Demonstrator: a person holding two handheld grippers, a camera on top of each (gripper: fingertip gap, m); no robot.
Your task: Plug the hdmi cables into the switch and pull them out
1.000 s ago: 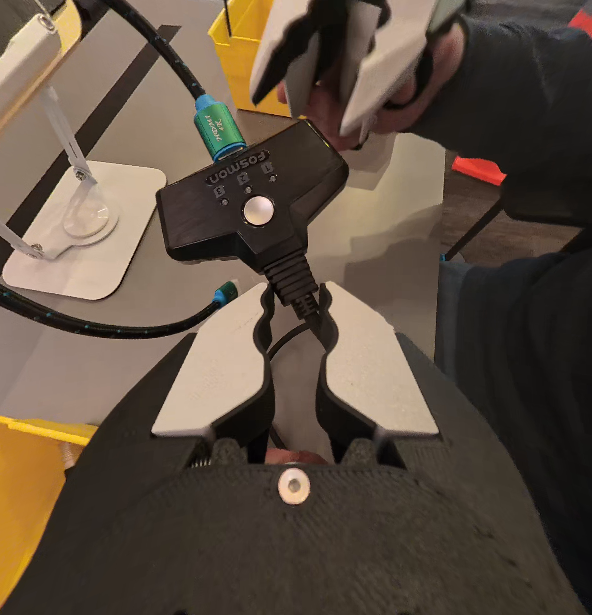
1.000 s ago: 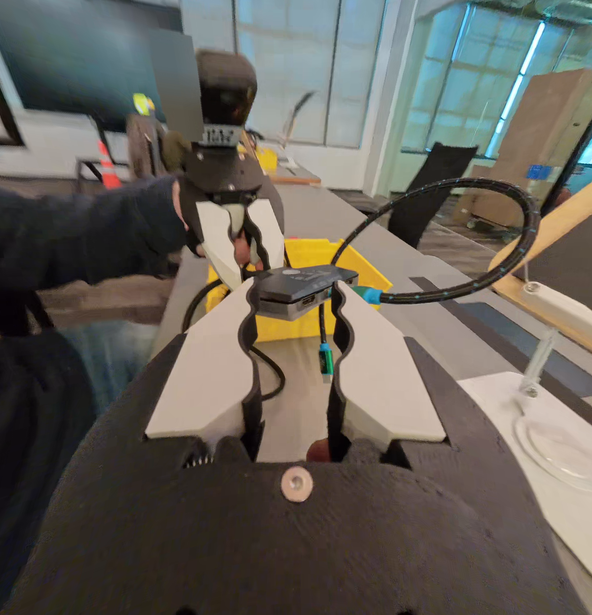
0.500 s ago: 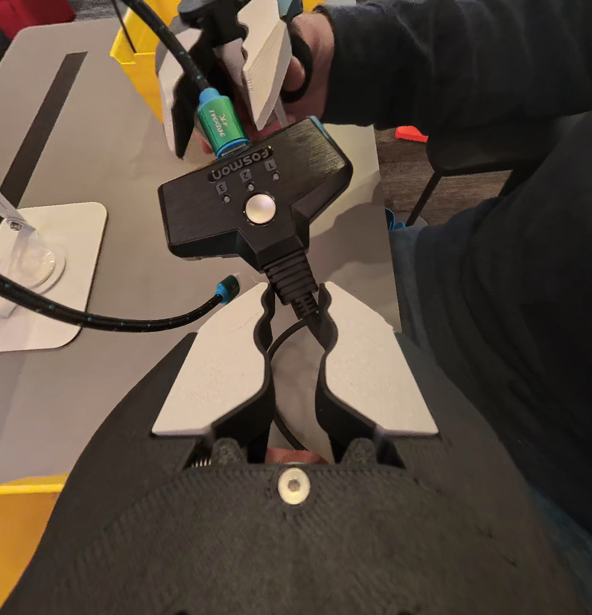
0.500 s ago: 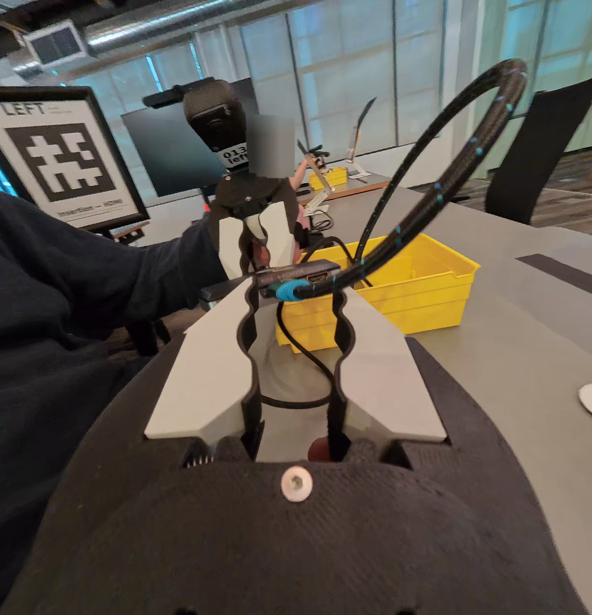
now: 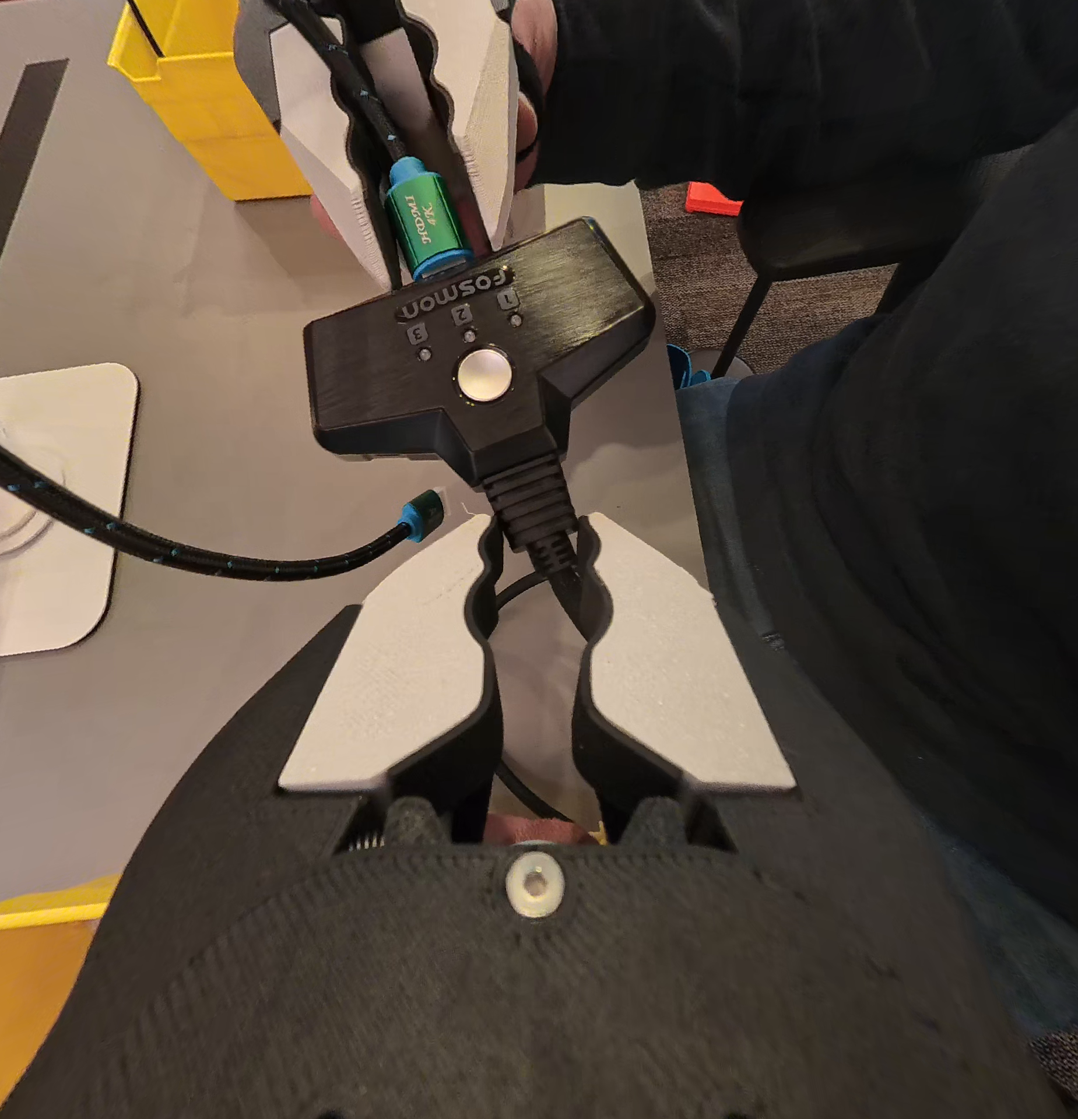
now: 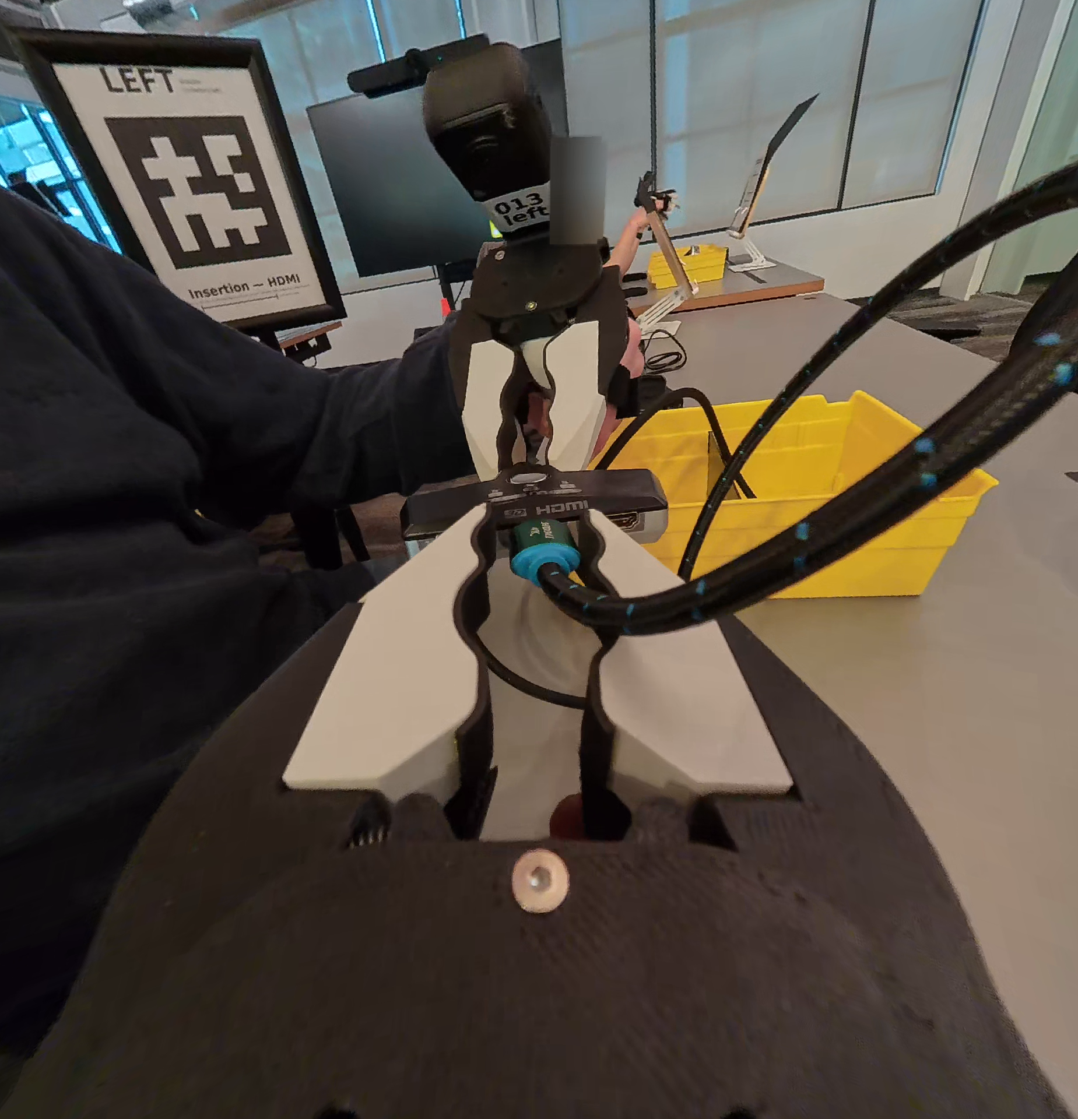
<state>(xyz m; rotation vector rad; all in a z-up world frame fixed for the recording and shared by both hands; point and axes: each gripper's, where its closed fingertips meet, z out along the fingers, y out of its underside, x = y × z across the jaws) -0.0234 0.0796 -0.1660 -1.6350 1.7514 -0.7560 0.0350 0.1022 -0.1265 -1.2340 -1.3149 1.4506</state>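
Observation:
The black HDMI switch (image 5: 482, 357) hangs in the air above the grey table. My left gripper (image 5: 536, 527) is shut on the ribbed strain relief of the switch's own cable (image 5: 533, 502). A green and blue HDMI plug (image 5: 427, 224) on a braided black cable sits in the switch's far edge. My right gripper (image 6: 536, 527) is closed around that plug (image 6: 539, 536), facing the switch (image 6: 536, 493) and the left gripper (image 6: 527, 463). The right gripper also shows in the left wrist view (image 5: 433, 254). A second braided cable's plug (image 5: 424, 514) lies free on the table.
A yellow bin (image 6: 827, 484) stands on the table behind the switch, also at the top left in the left wrist view (image 5: 209, 109). A white stand base (image 5: 45, 502) lies at left. A framed marker sign (image 6: 179, 181) stands behind. The person's dark sleeves fill the sides. The tips of one gripper are about 8 cm away from the tips of the other.
The right gripper has swung from beside the switch to straddle the plugged-in green plug, and its jaws have narrowed onto it. The left gripper keeps its hold on the switch's cable.

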